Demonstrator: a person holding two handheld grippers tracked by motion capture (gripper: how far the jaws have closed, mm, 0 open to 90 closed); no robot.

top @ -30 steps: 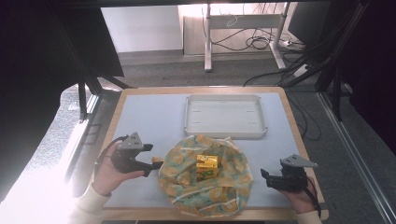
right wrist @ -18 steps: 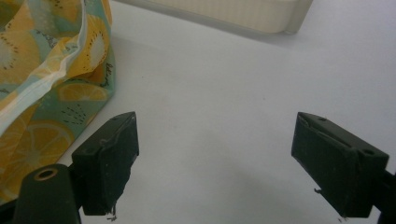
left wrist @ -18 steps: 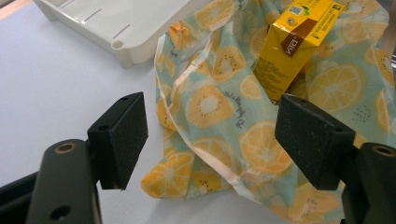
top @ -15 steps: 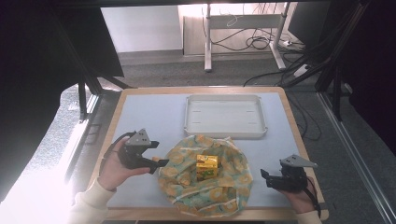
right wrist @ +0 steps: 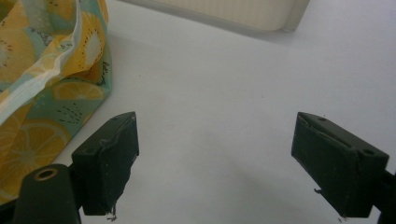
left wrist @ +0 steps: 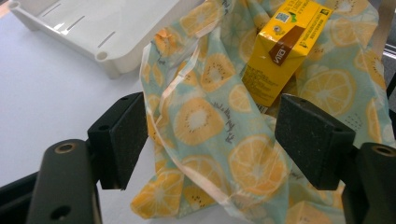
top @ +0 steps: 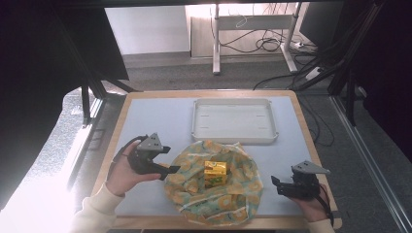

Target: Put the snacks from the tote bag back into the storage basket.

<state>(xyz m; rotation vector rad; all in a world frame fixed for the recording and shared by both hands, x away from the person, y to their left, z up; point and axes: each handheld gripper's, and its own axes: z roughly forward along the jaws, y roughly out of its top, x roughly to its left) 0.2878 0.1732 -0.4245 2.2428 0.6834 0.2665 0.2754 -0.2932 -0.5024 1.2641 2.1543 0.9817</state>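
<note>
The fruit-print cloth (top: 214, 187) lies rumpled at the lower middle of the high view, near the front edge of the table (top: 160, 116), with a yellow drink carton (top: 215, 172) sitting on its middle. At the lower left of that frame the left gripper (top: 170, 170) points in at the cloth's left edge. In the left gripper view its jaws stand apart with a raised fold of the cloth (left wrist: 187, 140) between them, and the carton (left wrist: 280, 51) is just beyond, toward the upper right. The step in hand looks like taking hold of that edge. To do it well, I'd say the jaws should close on the hemmed border alone, low enough to catch both layers of the fold, and keep short of the carton so it isn't tipped or dragged.

At the lower right of the high view the right gripper (top: 277, 184) hovers just beside the cloth's right edge, apart from it. In the right gripper view its jaws are wide open over bare table, the cloth (right wrist: 51, 70) at the left of the frame.

Farther back, at the centre of the high view, a white tray (top: 234, 121) sits empty. Its near rim is close to the cloth's far edge, which could snag a lifted corner.
</note>
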